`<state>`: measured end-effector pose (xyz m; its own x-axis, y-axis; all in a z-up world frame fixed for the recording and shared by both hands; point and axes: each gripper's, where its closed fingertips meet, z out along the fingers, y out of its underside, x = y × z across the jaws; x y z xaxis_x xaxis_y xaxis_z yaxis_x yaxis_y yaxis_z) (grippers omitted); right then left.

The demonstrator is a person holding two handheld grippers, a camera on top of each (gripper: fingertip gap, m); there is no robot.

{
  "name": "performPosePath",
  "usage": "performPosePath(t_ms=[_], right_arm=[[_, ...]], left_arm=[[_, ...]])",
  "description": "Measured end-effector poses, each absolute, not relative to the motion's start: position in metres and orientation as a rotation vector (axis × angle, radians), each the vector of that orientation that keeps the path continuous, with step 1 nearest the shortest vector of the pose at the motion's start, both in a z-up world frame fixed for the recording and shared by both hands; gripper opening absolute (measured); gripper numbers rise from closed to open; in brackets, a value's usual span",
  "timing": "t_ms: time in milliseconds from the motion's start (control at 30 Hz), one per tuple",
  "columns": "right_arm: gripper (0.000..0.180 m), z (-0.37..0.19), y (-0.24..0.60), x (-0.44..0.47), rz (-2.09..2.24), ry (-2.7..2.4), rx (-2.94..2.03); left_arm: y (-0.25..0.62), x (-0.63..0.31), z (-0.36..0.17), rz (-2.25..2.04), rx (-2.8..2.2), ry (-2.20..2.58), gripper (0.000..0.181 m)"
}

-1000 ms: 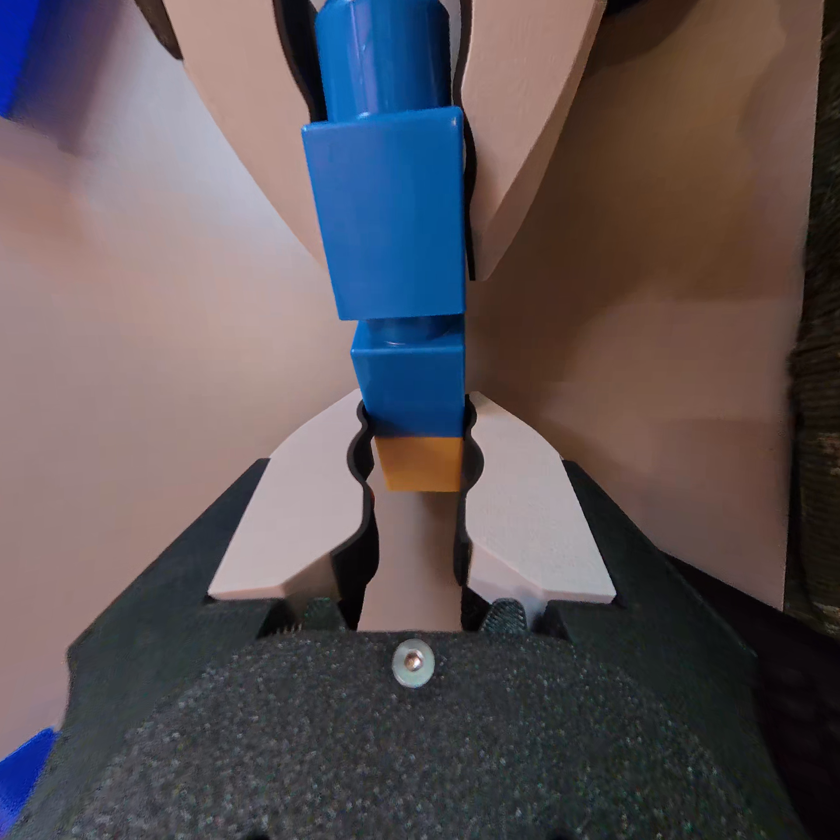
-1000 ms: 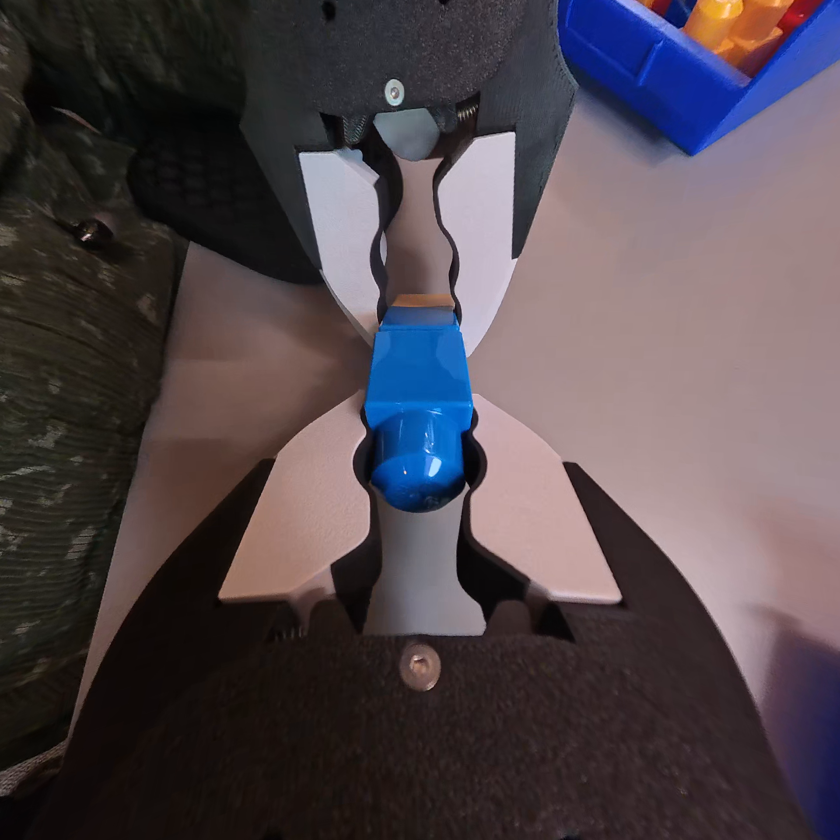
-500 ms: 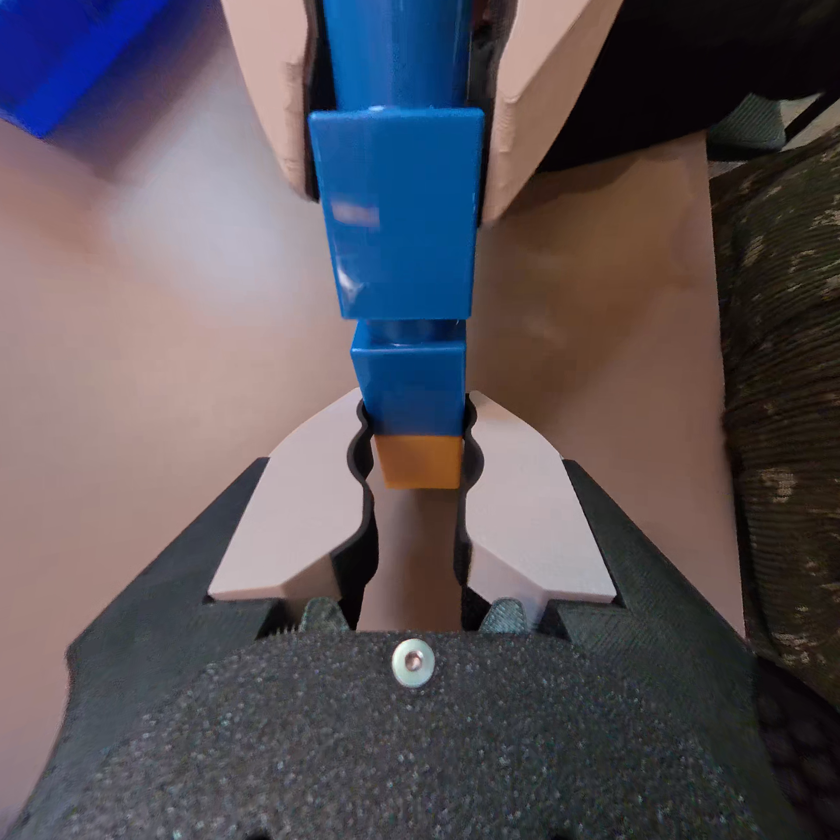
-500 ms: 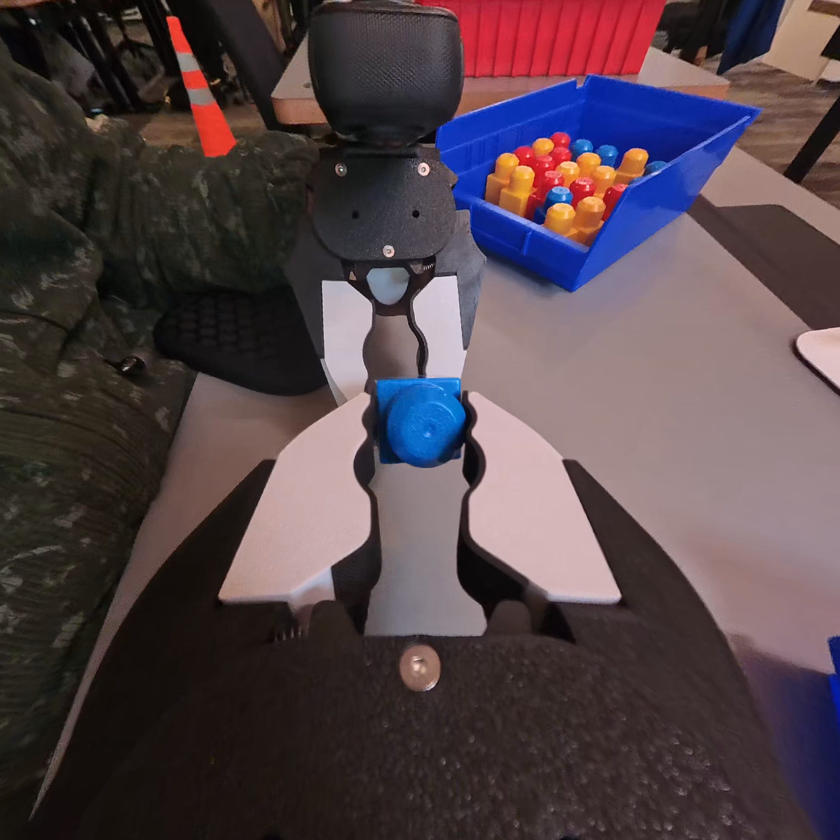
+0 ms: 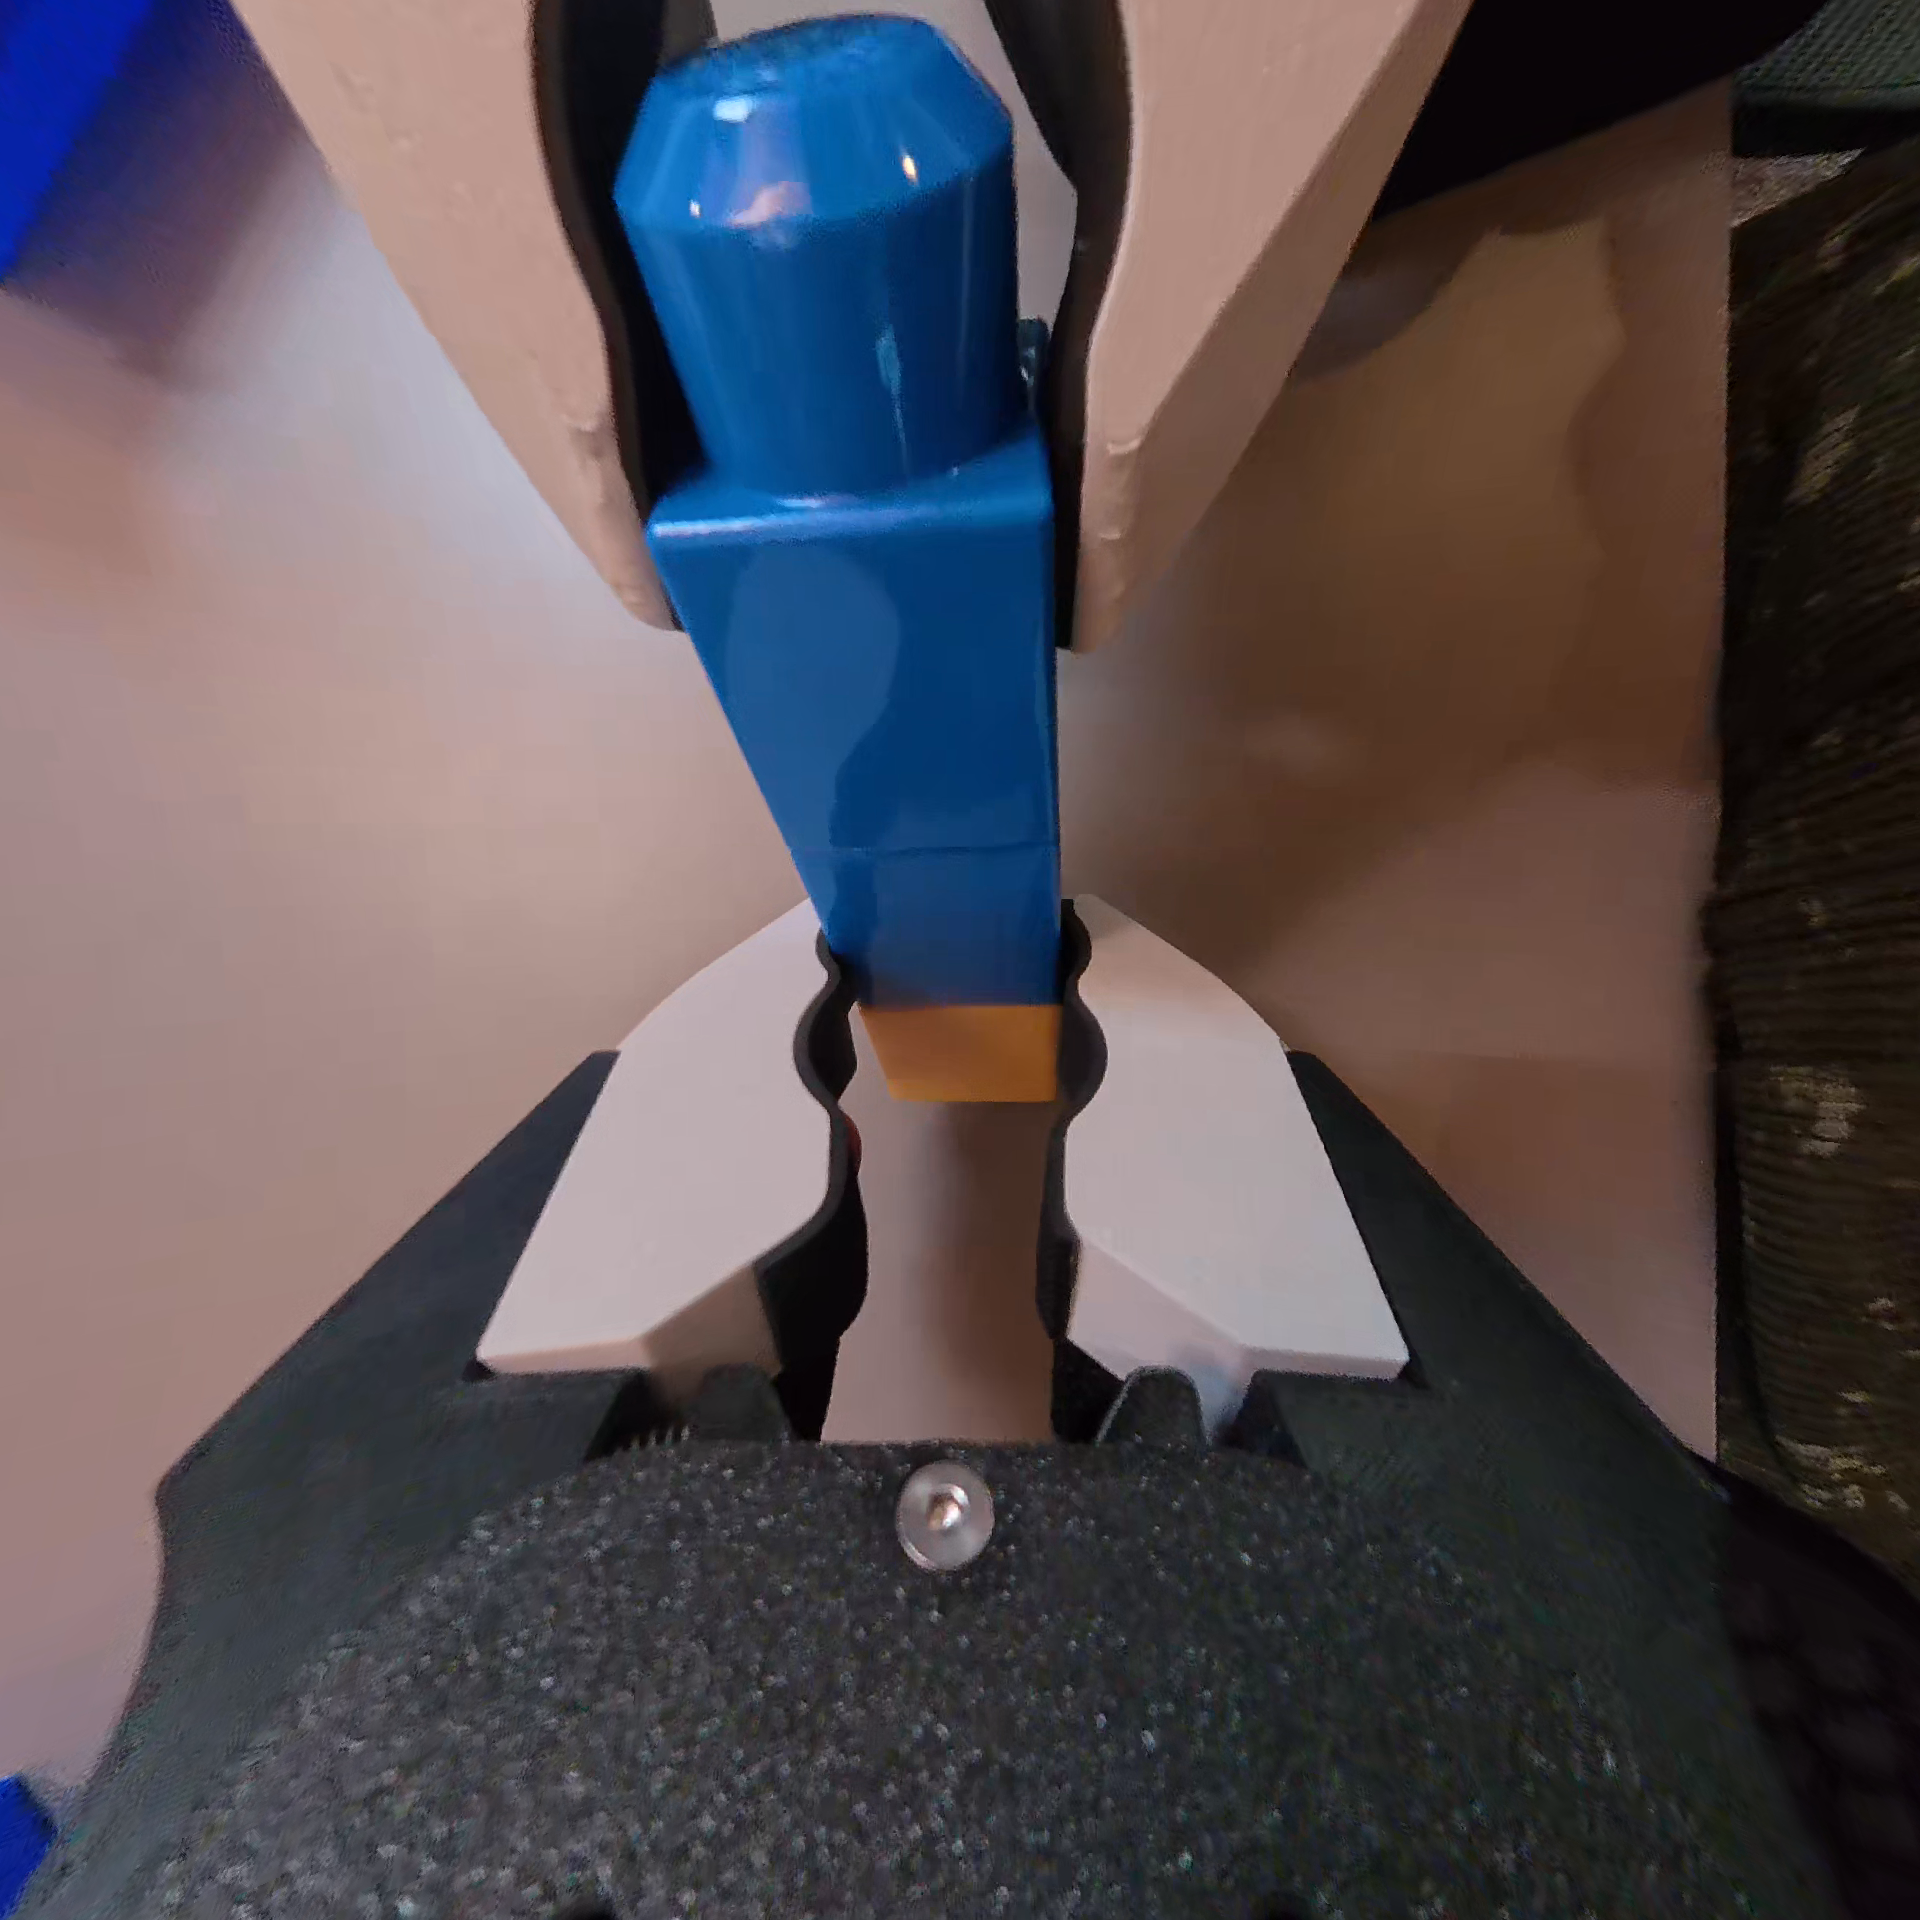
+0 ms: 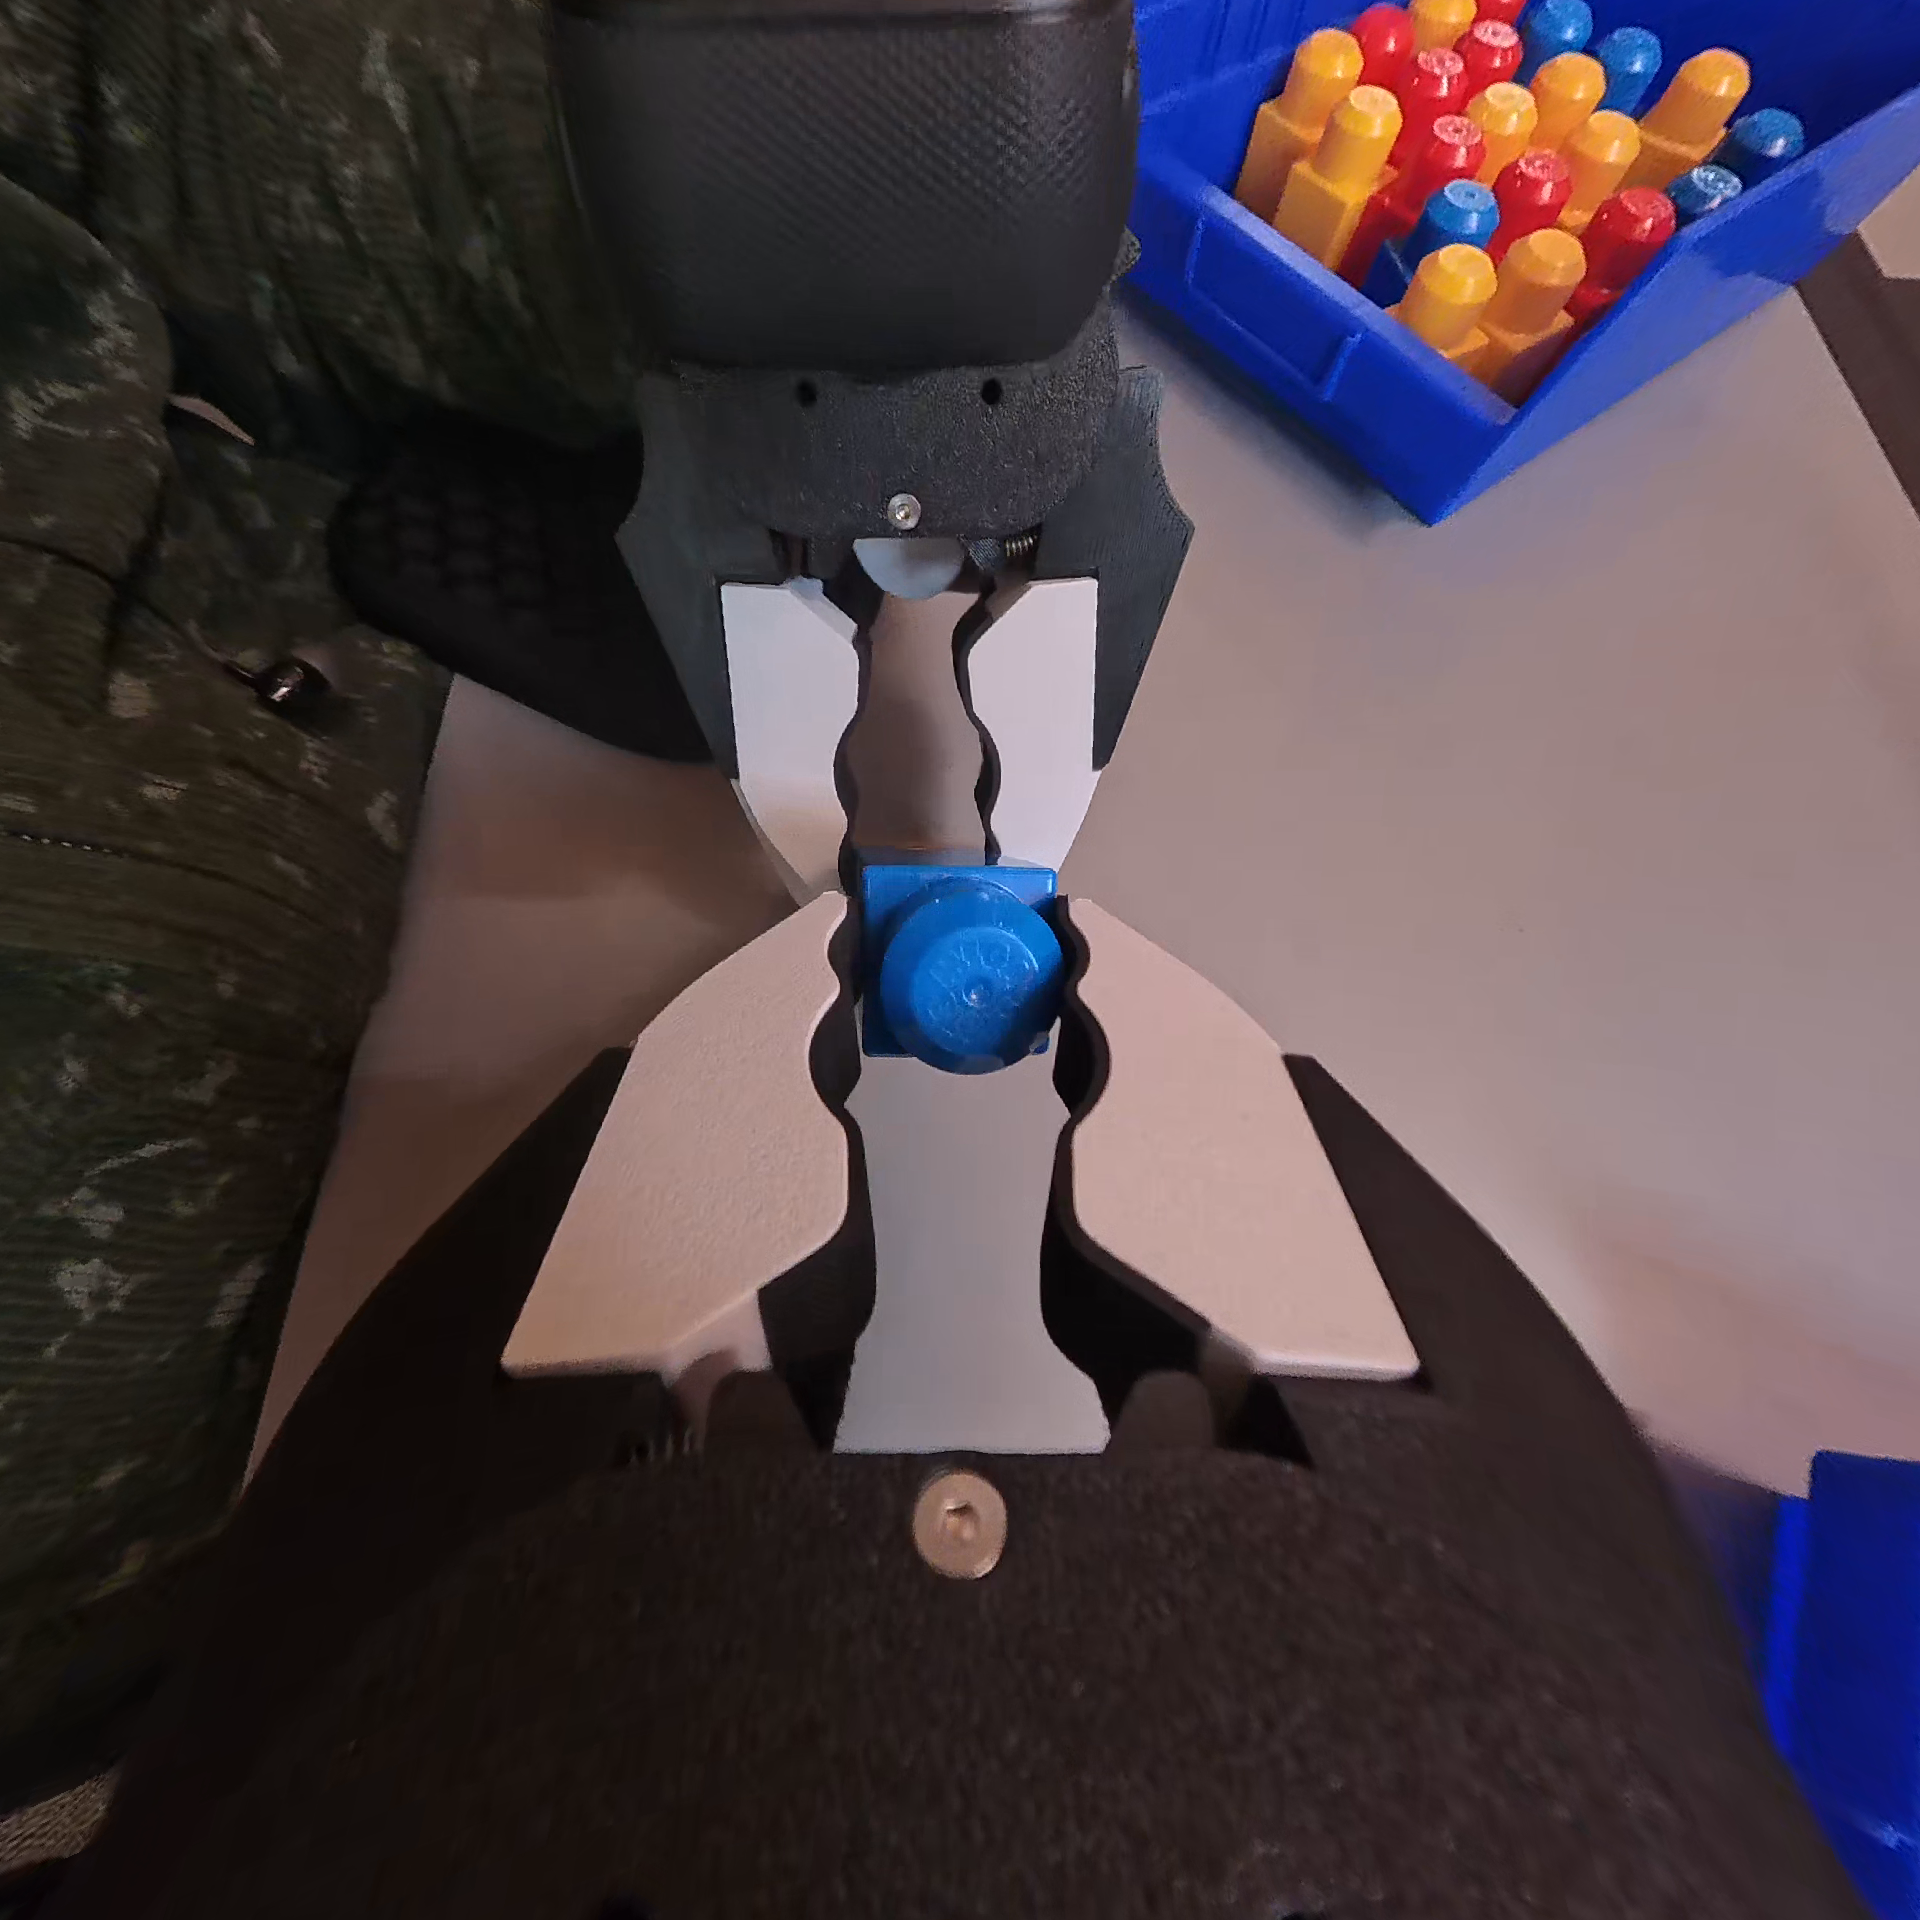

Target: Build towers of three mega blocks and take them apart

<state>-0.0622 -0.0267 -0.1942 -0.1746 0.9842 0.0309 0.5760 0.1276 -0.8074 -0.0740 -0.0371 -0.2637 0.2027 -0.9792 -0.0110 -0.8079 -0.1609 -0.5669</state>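
Note:
A tower of three blocks is held between both grippers above the table. In the left wrist view, my left gripper [image 5: 948, 935] is shut on the middle blue block [image 5: 935, 920], with the orange block [image 5: 971, 1055] at the near end between the fingers. The top blue block [image 5: 873, 675] sits flush on the middle one, stud pointing away. My right gripper [image 5: 868, 623] is shut on it from the far side. In the right wrist view, my right gripper [image 6: 956, 914] grips that blue block [image 6: 966, 977], stud facing the camera, with the left gripper [image 6: 935, 852] just beyond.
A blue bin [image 6: 1351, 353] with several orange, red and blue blocks [image 6: 1507, 156] stands at the back right of the grey table [image 6: 1455, 831]. Another blue object [image 6: 1849, 1662] is at the near right edge. Camouflage cloth [image 6: 156, 727] lies along the left side. The grippers' ends are close to 7 cm from one another. Left tips and right tips are each some 20 cm from the blue object [image 6: 1849, 1662].
The gap between the two blue blocks has closed: the middle block's stud no longer shows and the top block sits flush. The right wrist view has tilted down.

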Motion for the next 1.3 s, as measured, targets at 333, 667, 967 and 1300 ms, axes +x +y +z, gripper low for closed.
performPosePath(t_ms=[333, 667, 967, 1300], right_arm=[[0.035, -0.191, -0.025, -0.064, 0.931, -1.762, -1.503], [0.038, -0.155, -0.017, -0.058, 1.042, -1.607, -1.422], [0.028, -0.149, -0.017, -0.052, 0.999, -1.663, -1.433], [0.028, -0.042, 0.176, 0.069, 0.346, -1.416, -1.734]], left_arm=[[-0.034, -0.071, -0.262, -0.548, -2.017, 1.622, 0.036], [-0.027, -0.074, -0.247, -0.631, -1.961, 1.527, 0.036], [-0.026, -0.067, -0.239, -0.642, -1.883, 1.495, 0.037], [0.036, -0.110, -0.125, -0.688, -1.466, 0.757, 0.000]])
